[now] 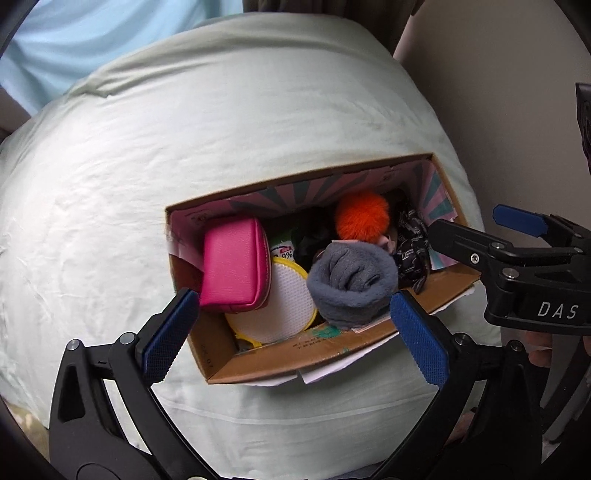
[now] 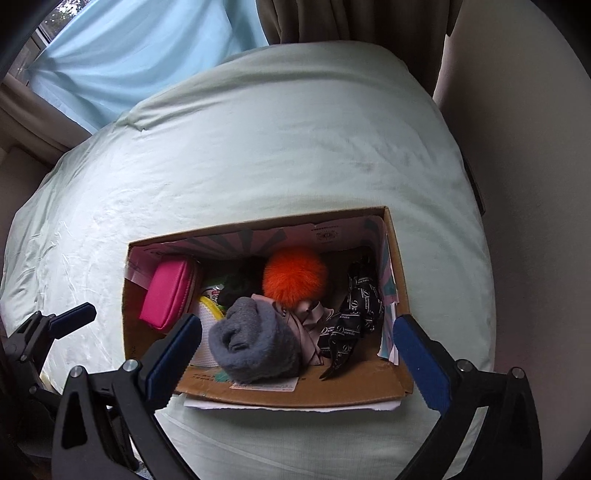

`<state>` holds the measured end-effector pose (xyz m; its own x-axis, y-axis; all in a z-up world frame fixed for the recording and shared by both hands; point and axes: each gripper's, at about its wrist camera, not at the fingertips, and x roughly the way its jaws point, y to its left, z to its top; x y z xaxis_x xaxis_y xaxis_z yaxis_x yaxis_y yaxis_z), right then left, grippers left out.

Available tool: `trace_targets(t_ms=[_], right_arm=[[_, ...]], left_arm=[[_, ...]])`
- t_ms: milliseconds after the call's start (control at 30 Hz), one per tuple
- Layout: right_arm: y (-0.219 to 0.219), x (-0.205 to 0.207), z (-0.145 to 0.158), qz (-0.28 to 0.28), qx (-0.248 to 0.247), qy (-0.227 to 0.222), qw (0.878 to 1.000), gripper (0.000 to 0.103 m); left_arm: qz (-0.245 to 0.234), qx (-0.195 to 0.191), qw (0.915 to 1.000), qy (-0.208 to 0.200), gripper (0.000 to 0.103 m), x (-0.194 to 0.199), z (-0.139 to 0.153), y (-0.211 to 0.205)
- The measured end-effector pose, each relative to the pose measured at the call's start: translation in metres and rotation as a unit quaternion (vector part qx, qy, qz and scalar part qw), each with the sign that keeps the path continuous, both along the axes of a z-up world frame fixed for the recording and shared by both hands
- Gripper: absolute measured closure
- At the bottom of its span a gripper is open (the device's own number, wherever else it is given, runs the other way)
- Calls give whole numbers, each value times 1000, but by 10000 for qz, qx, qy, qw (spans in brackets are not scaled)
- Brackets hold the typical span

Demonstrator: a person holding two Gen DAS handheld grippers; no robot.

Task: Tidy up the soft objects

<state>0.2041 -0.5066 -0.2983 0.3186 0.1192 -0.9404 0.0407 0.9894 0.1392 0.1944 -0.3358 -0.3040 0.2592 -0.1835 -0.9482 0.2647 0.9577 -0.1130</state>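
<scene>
An open cardboard box (image 1: 258, 363) (image 2: 295, 395) sits on a pale green bed cover. Inside lie a pink pouch (image 1: 234, 267) (image 2: 168, 295), a rolled grey sock (image 1: 351, 286) (image 2: 255, 349), an orange pompom (image 1: 362, 216) (image 2: 295, 277), a white round pad with a yellow rim (image 1: 284, 306), a black printed ribbon (image 1: 412, 243) (image 2: 352, 325) and a beige cloth (image 2: 310, 321). My left gripper (image 1: 295, 332) is open and empty, just above the box's near wall. My right gripper (image 2: 299, 358) is open and empty above the box; it shows at the right of the left wrist view (image 1: 480, 230).
The bed cover (image 1: 184, 147) (image 2: 258, 147) spreads around the box. A light blue curtain (image 2: 129, 55) and a brown curtain (image 2: 332, 22) hang behind the bed. A beige wall (image 2: 535, 147) lies to the right. Paper sheets (image 2: 295, 408) stick out under the box.
</scene>
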Motion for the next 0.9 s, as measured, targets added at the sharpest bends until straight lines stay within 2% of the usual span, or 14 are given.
trace_targets(t_ms=[267,467,700,900], right_arm=[[26,-24,56,-41,-15,-426,9991,0],[63,-50,129,-55,-24,-1005,9949,0],[121,-85,206,53,-129,-1728,9849,0],[173,-118,249,210,-262,-2293,9728,0]], left_arm=[[140,-279,9978,-589,0,-22,69,36],[301,-377,9916,-1203,0,-47,135,92],[708,-395,9767,-1988,0,-84,209,180],[990,-332,9582,-2664,0,-122,260,240]])
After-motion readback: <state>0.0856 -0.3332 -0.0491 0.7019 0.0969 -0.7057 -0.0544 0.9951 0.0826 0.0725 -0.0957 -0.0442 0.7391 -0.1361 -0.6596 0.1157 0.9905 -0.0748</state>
